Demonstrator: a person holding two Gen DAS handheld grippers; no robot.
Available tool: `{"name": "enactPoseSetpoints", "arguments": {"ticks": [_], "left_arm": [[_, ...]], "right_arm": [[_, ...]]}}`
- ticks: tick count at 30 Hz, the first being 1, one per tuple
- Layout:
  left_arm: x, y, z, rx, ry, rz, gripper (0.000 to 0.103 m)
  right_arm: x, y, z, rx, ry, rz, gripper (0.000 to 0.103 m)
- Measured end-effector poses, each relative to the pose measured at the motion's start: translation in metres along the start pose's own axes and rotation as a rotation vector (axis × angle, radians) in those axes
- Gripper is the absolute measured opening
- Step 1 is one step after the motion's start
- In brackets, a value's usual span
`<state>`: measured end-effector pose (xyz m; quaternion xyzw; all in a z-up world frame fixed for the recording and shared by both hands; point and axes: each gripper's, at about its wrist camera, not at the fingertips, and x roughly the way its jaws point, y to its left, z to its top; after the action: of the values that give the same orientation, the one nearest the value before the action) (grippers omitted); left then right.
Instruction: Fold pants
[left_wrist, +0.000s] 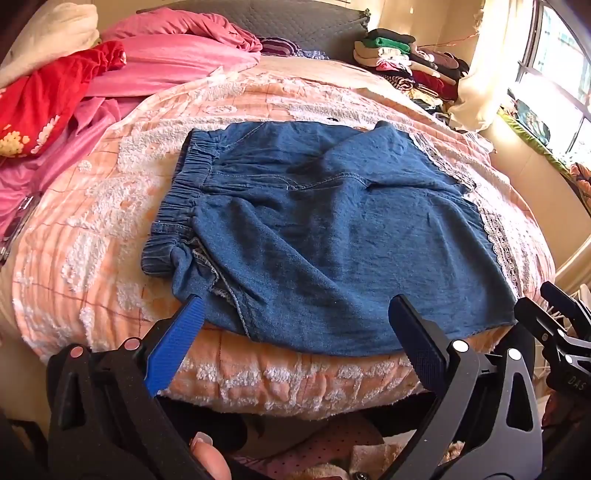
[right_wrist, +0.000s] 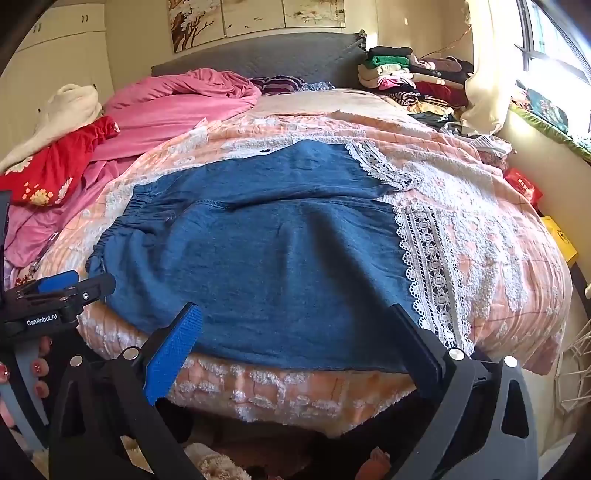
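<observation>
Peach bedspread (left_wrist: 110, 206) under denim pants (left_wrist: 314, 229), pink bedding (left_wrist: 166, 66) alongside.

Place: a bedroom in a home.
Bed: a peach quilt with white tufted patches (right_wrist: 498, 229) fills the middle of both views, under a grey padded headboard (right_wrist: 266, 55) at top centre.
Bedding: a crumpled pink sheet (right_wrist: 177, 107) and a red flowered cloth (right_wrist: 55, 166) lie at the left.
Clothes: a stack of folded garments (right_wrist: 406, 77) sits at upper right.
Walls: cream wardrobe doors (right_wrist: 59, 48) upper left, painted panels (right_wrist: 255, 13) above the headboard.
Window: a sunlit window with a cream curtain (right_wrist: 487, 74) at far right.
</observation>
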<state>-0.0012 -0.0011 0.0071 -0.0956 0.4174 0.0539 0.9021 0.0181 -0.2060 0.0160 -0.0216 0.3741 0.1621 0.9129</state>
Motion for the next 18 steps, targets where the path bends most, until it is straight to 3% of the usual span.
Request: {"name": "enactPoseSetpoints", "arguments": {"ticks": [18], "left_arm": [[0.0022, -0.0014, 0.0010, 0.010, 0.002, 0.002, 0.094]], "right_arm": [[0.0011, 0.0026, 0.0014, -0.005, -0.002, -0.001, 0.099]]}}
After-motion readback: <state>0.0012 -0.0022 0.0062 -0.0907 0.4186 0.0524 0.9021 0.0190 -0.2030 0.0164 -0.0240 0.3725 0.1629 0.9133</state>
